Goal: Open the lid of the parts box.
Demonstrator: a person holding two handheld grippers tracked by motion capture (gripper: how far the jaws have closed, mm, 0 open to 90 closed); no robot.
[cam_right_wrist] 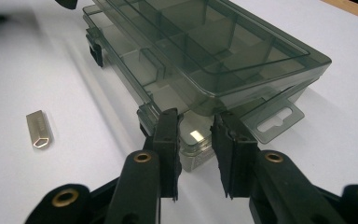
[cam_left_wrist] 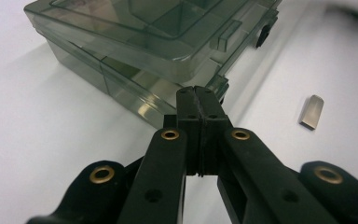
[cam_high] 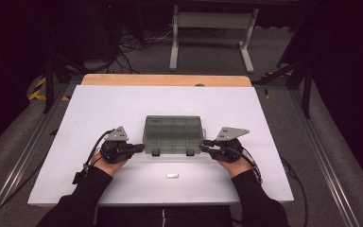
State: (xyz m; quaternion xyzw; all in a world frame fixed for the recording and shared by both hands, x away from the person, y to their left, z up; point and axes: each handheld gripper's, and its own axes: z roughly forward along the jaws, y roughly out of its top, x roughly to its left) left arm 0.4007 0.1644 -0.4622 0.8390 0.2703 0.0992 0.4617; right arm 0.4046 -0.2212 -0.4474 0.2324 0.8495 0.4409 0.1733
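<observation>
A smoky translucent compartment box [cam_high: 172, 134] [cam_left_wrist: 144, 37] [cam_right_wrist: 205, 51] lies with its lid down in the middle of the white board. My left gripper [cam_high: 141, 147] [cam_left_wrist: 196, 91] is shut with nothing between its jaws, and its tips rest against the box's near left corner by a latch. My right gripper [cam_high: 204, 146] [cam_right_wrist: 196, 116] is closed on the near right corner of the box's lower tray, which fills the gap between the pads. A small silver metal piece [cam_high: 172, 176] [cam_left_wrist: 311, 112] [cam_right_wrist: 39, 129] lies loose on the board in front of the box, between the two hands.
The white board [cam_high: 99, 109] lies on a wooden tabletop [cam_high: 165, 79] whose far edge shows. Beyond it on the floor stand a white frame [cam_high: 212, 21] and loose cables [cam_high: 132, 45]. Metal rails run along both sides of the table.
</observation>
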